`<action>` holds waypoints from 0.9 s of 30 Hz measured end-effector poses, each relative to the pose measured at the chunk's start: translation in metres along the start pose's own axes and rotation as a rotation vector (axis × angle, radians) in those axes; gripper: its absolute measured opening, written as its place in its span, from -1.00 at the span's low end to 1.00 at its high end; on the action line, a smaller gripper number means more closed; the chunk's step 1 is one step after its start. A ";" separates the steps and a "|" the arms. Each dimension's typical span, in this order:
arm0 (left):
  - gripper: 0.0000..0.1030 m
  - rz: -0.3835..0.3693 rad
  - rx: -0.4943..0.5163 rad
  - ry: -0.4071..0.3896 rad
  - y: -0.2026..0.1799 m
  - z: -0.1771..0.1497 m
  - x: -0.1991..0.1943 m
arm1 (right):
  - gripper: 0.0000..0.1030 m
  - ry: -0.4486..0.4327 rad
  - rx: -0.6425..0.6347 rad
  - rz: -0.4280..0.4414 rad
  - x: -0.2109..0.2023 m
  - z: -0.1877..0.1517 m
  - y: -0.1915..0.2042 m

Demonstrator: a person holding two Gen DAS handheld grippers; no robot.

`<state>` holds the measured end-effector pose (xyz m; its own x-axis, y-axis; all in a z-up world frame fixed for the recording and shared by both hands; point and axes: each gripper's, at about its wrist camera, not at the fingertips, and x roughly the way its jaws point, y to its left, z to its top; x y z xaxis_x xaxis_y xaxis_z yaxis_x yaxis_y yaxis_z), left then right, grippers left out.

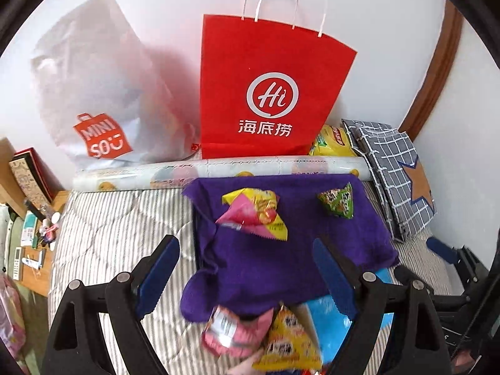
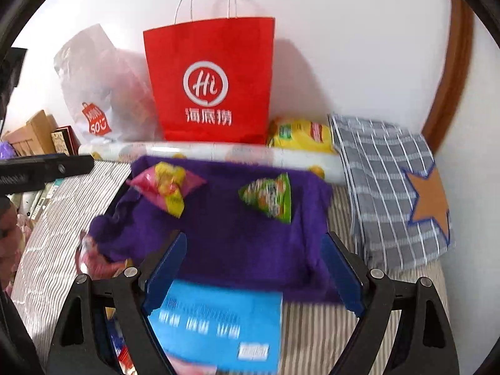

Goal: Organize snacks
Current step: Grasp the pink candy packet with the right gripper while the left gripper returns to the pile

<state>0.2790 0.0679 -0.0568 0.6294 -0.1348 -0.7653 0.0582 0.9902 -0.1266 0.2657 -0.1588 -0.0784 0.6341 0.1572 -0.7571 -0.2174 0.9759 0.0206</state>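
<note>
left gripper [image 1: 247, 268] fingers spread, holding nothing, over purple cloth [image 1: 281, 250] on bed | right gripper [image 2: 253, 268] fingers spread; blue packet [image 2: 218, 322] at 6 o'clock between them, grip unclear | pink-yellow snack [image 1: 253, 215] 12 o'clock, green snack [image 1: 337, 201] 1 o'clock; likely sorted groups

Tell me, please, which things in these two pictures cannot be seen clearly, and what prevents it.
- Blue box, right wrist view: its print is blurred by motion and the bottom edge cuts it off.
- Pink packet and yellow packet, left wrist view: blurred, partly under the purple cloth.
- Red paper bag: its contents are hidden by its own wall.
- Small items on the wooden desk: too small to name.
</note>
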 end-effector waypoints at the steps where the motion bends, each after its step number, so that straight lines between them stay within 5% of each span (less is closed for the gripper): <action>1: 0.67 -0.007 -0.002 0.000 0.001 -0.005 -0.006 | 0.69 0.009 0.008 0.009 -0.003 -0.007 0.000; 16: 0.67 -0.015 -0.005 0.008 0.009 -0.067 -0.047 | 0.36 0.101 0.120 0.081 -0.020 -0.104 0.010; 27: 0.67 0.019 -0.040 0.028 0.036 -0.083 -0.051 | 0.23 0.147 0.088 0.099 0.007 -0.118 0.034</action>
<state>0.1848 0.1078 -0.0747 0.6081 -0.1172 -0.7852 0.0152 0.9906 -0.1361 0.1750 -0.1428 -0.1601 0.4966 0.2355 -0.8354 -0.2033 0.9673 0.1519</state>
